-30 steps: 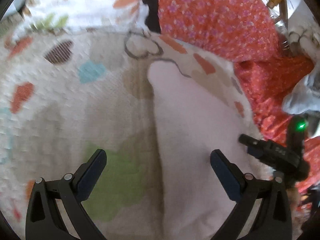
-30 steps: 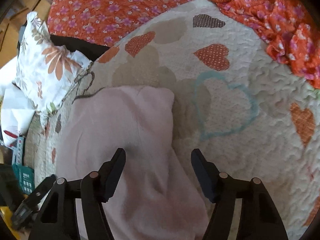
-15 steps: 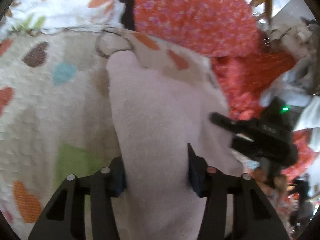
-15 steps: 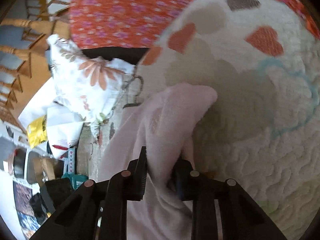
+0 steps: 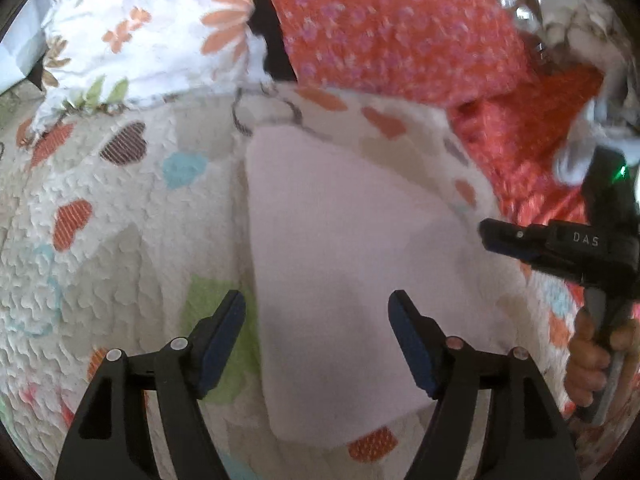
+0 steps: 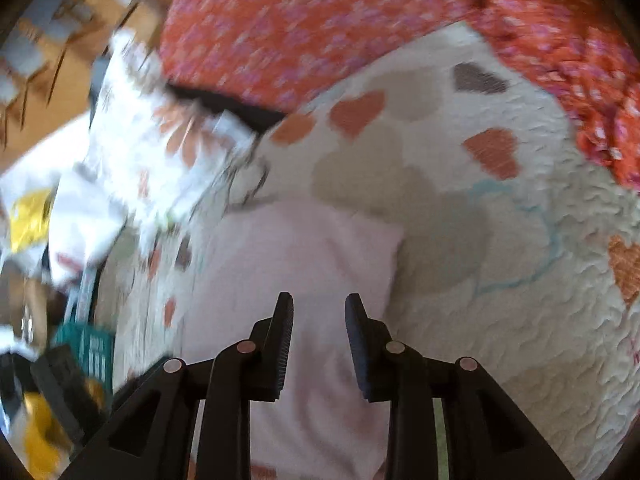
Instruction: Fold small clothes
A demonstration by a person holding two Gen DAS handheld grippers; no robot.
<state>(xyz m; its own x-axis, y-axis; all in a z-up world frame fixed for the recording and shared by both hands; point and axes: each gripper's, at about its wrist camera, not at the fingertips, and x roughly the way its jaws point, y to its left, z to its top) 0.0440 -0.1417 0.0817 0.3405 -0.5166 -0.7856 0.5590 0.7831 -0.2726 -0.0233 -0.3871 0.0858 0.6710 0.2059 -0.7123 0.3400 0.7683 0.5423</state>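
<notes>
A pale pink garment [image 5: 332,248] lies folded flat on a cream quilt with coloured hearts [image 5: 100,208]. My left gripper [image 5: 316,316] is open and empty just above the garment's near part. The right gripper shows at the right edge of the left wrist view [image 5: 552,240], beside the garment's right edge. In the right wrist view the garment [image 6: 304,248] lies ahead of and under my right gripper [image 6: 318,312], whose jaws are parted and hold nothing.
An orange floral cloth [image 5: 400,28] lies bunched at the far side and right of the quilt. A white flowered pillow [image 5: 140,28] sits at the far left. Clutter and a teal box [image 6: 86,348] lie past the quilt's left edge.
Both grippers, shut on the pink garment half a second ago, have opened and let it go. The garment now lies flat and folded on the quilt, and both grippers have drawn back a little.
</notes>
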